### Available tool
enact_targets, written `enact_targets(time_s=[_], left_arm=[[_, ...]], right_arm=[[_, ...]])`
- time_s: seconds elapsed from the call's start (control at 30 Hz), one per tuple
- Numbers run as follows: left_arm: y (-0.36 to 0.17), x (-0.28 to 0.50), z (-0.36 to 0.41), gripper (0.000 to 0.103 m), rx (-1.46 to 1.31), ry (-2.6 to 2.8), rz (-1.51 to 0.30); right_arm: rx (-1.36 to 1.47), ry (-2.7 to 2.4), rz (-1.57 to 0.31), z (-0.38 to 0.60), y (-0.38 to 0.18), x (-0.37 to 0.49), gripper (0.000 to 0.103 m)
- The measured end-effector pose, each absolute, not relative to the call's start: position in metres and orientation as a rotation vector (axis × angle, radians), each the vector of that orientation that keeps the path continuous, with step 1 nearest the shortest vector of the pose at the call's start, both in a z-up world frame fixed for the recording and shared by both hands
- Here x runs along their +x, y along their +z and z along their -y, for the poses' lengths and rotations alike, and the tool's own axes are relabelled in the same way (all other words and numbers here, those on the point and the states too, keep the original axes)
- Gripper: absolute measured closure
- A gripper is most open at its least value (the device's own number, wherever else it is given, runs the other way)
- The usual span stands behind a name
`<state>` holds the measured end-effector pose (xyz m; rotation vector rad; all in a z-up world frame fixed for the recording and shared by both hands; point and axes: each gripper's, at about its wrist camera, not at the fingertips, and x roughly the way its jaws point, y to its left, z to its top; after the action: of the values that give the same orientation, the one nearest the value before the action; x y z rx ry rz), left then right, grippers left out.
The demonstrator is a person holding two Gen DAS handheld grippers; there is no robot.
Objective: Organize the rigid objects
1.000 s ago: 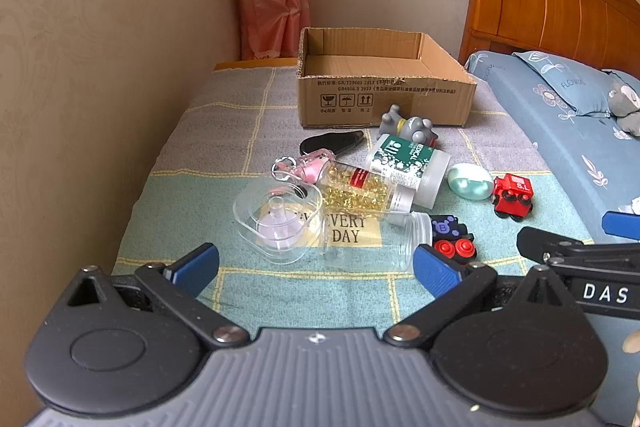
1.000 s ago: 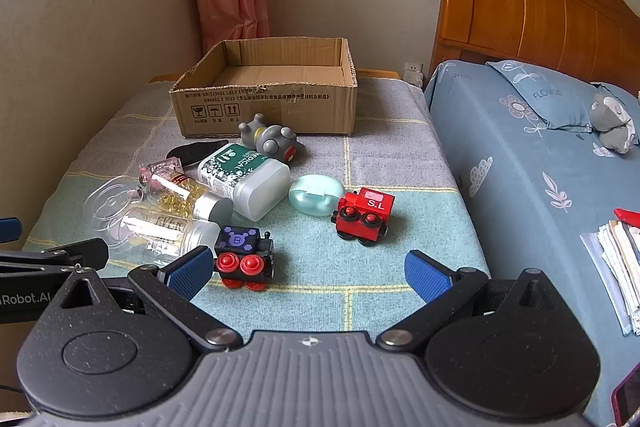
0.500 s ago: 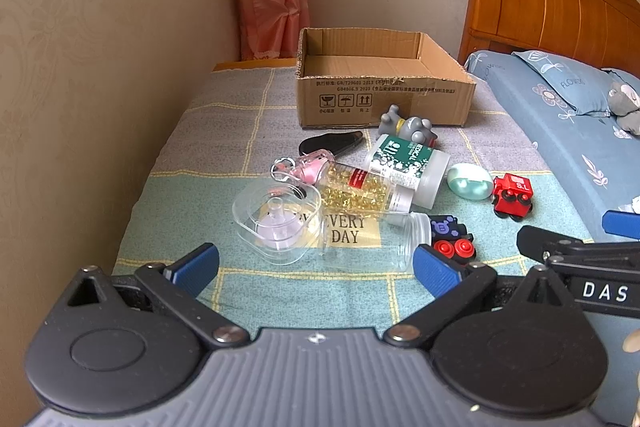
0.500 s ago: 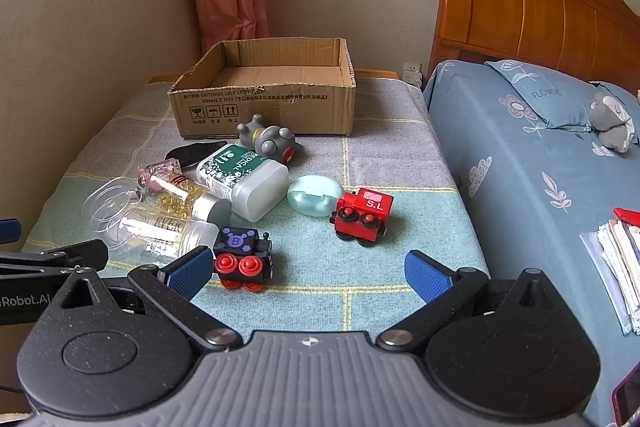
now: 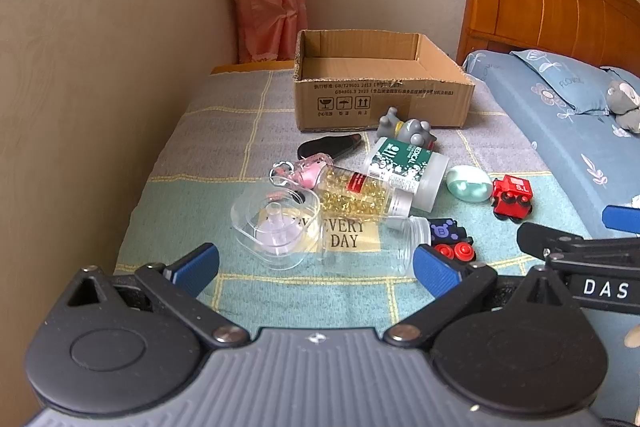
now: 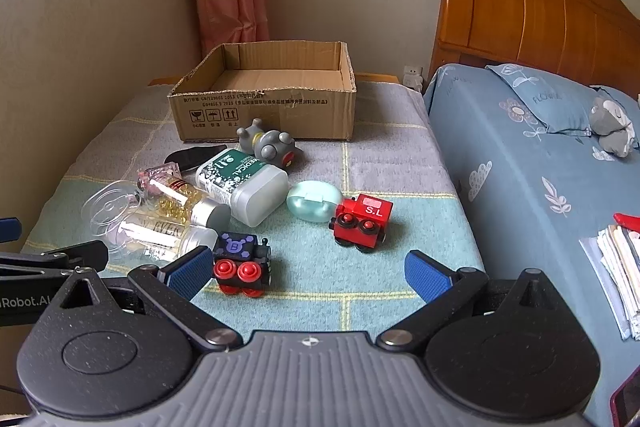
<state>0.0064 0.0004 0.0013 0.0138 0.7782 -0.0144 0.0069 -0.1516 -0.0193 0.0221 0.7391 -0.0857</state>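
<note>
Scattered toys and bottles lie in a loose pile on a cloth-covered table (image 5: 200, 131), waiting to be sorted. An open cardboard box (image 5: 380, 99) sits at the far end, top facing up, likely the place the things are meant to go; no item shows inside it. Just near of the box lie a grey toy animal (image 6: 268, 143) and a flat black object (image 5: 328, 147). Nearer are a white bottle with a green label (image 6: 240, 183), a clear bottle of yellow capsules (image 5: 360, 193) and a clear jar (image 5: 320, 235), all on their sides and touching. To their right sit a mint green case (image 6: 314, 205) and a red toy train (image 6: 362, 223), close together. Nearest is a black toy train (image 6: 242, 261).

The left gripper (image 5: 316, 267) hovers low before the clear jar, fingers spread wide and holding nothing. The right gripper (image 6: 308, 273) hovers near the black train, fingers also spread and empty. A bed (image 6: 520, 167) runs along the right side.
</note>
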Motion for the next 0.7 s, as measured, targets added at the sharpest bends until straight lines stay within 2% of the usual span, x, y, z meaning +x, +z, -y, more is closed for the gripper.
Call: enact_targets(time_s=[0.7], left_arm=[[-0.004,0.023,-0.020,0.001,0.101,-0.076,-0.747]], right_arm=[[-0.007,0.057,-0.654,0.180,-0.021,0.012,0.000]])
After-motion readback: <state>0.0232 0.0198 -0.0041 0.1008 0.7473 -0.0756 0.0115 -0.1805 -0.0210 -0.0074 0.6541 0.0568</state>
